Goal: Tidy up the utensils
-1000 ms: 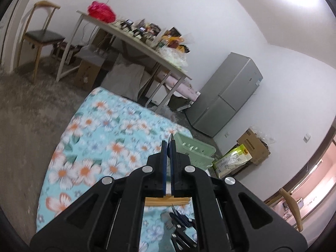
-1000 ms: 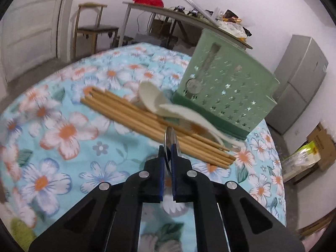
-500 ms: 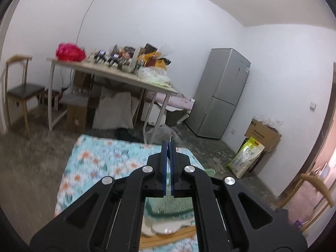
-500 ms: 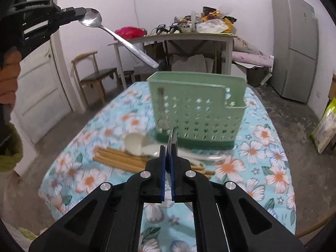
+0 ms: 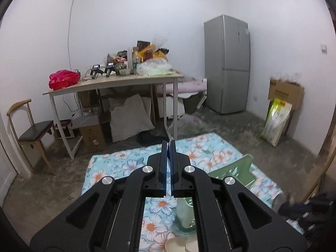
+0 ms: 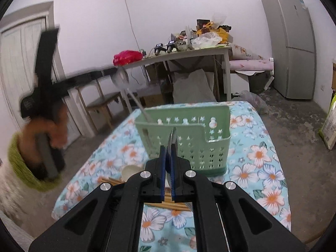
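1. Up at the left of the right wrist view, a metal spoon (image 6: 126, 88) hangs from the left gripper (image 6: 109, 71), bowl uppermost at the fingertips and handle slanting down and to the right, its lower end dipping into the left end of the green utensil basket (image 6: 210, 147); motion blur softens it.
2. Seen from the left wrist camera, that gripper's (image 5: 168, 145) blue pads are pressed almost together, with only a thin metal edge of the spoon showing between their tips.
3. Meanwhile the right gripper (image 6: 170, 147) has its jaws nearly closed on a second metal utensil (image 6: 173, 136), seen edge-on, its long axis running straight forward along the fingers with the tip pointing at the basket's front wall; I cannot tell whether it is a spoon or something else.
4. On the count: two metal utensils are in the grippers and one basket stands upright on the flower-patterned tablecloth (image 6: 258, 153), with star-shaped holes in its walls.
5. Beside the basket's base, a bundle of wooden chopsticks (image 6: 168, 203) lies flat, running left to right and partly hidden behind the right gripper, so their number cannot be counted.
6. Near their left end lies one pale plastic spoon (image 6: 131, 171); the left wrist view shows two pale rounded bowls (image 5: 175, 244) low between its fingers.
7. Behind the table stand a cluttered desk (image 6: 189, 52), a grey refrigerator (image 6: 292, 42) and a wooden chair (image 5: 31, 130).
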`<move>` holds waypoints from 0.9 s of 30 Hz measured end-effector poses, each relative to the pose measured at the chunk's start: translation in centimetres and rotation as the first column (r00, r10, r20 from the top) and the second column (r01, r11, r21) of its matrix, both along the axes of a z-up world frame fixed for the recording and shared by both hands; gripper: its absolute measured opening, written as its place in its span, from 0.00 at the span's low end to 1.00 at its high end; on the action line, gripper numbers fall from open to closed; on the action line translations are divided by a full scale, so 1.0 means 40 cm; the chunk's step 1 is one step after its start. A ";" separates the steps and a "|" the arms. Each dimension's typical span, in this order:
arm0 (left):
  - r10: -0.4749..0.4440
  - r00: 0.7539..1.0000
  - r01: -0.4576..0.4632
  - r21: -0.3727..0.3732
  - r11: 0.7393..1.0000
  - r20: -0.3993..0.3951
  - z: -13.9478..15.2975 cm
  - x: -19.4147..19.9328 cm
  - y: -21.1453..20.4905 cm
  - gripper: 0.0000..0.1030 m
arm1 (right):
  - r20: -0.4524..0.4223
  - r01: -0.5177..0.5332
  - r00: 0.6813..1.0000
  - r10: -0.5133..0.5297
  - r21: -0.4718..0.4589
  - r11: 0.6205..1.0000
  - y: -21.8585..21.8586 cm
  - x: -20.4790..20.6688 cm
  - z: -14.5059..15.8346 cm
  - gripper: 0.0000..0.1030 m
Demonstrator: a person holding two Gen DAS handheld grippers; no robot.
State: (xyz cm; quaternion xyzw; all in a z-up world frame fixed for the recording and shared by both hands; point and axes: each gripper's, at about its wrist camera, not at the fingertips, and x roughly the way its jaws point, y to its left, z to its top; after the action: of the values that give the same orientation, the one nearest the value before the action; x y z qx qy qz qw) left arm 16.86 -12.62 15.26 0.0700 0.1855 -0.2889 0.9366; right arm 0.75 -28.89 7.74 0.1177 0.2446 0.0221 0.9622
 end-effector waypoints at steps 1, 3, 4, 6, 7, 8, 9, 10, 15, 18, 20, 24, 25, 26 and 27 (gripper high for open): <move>-0.002 1.000 0.003 0.009 1.000 -0.011 -0.012 0.011 -0.004 0.01 | 0.010 -0.003 1.000 0.002 0.018 1.000 -0.014 0.001 0.006 0.04; -0.009 0.999 0.010 0.027 1.000 -0.045 -0.037 0.024 -0.022 0.02 | 0.032 -0.006 0.999 0.005 0.052 0.999 -0.044 0.002 0.019 0.04; -0.017 0.998 0.019 0.033 0.999 -0.066 -0.048 0.031 -0.029 0.03 | 0.040 -0.009 0.999 0.006 0.068 0.998 -0.058 0.005 0.026 0.04; -0.024 0.995 0.026 0.023 0.999 -0.094 -0.065 0.041 -0.033 0.06 | 0.059 -0.016 0.998 0.009 0.108 0.994 -0.092 0.012 0.039 0.04; -0.036 0.992 0.037 0.004 0.999 -0.117 -0.069 0.047 -0.032 0.10 | 0.070 -0.020 0.998 0.011 0.129 0.991 -0.110 0.017 0.047 0.04; -0.041 0.991 0.040 -0.010 0.999 -0.129 -0.073 0.048 -0.029 0.21 | 0.076 -0.025 0.997 0.014 0.143 0.989 -0.120 0.021 0.052 0.04; -0.043 0.990 0.039 -0.029 0.999 -0.138 -0.074 0.050 -0.023 0.31 | 0.090 -0.032 0.996 0.018 0.163 0.986 -0.138 0.028 0.063 0.04; -0.046 0.989 0.040 -0.049 0.998 -0.142 -0.073 0.049 -0.017 0.33 | 0.106 -0.040 0.994 0.022 0.177 0.983 -0.154 0.033 0.075 0.04; -0.053 0.989 0.037 -0.118 0.992 -0.137 -0.060 0.025 0.032 0.54 | 0.209 -0.108 0.976 0.057 0.242 0.964 -0.214 0.066 0.149 0.04; -0.042 0.989 0.023 -0.139 0.990 -0.139 -0.060 0.002 0.069 0.61 | 0.270 -0.159 0.959 0.085 0.267 0.950 -0.243 0.095 0.186 0.04; -0.031 0.989 0.010 -0.142 0.990 -0.145 -0.068 -0.015 0.097 0.64 | 0.296 -0.177 0.951 0.095 0.267 0.947 -0.253 0.116 0.204 0.04; 0.008 0.985 -0.031 -0.129 0.991 -0.174 -0.103 -0.042 0.148 0.69 | 0.328 -0.243 0.935 0.134 0.319 0.916 -0.270 0.172 0.198 0.04; 0.020 0.982 -0.043 -0.124 0.991 -0.187 -0.115 -0.047 0.160 0.69 | 0.335 -0.257 0.932 0.141 0.331 0.908 -0.272 0.182 0.192 0.04; 0.030 0.979 -0.055 -0.121 0.991 -0.202 -0.128 -0.051 0.171 0.70 | 0.345 -0.270 0.927 0.148 0.339 0.901 -0.275 0.193 0.181 0.04; 0.040 0.976 -0.067 -0.118 0.991 -0.216 -0.137 -0.053 0.180 0.72 | 0.355 -0.282 0.922 0.154 0.344 0.896 -0.278 0.207 0.171 0.04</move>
State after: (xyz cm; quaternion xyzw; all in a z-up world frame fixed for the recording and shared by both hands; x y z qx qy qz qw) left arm 14.73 -5.41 9.77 -0.0251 0.2681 -0.2806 0.9213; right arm 9.02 -39.99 14.57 0.2724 0.0883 0.1978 0.9375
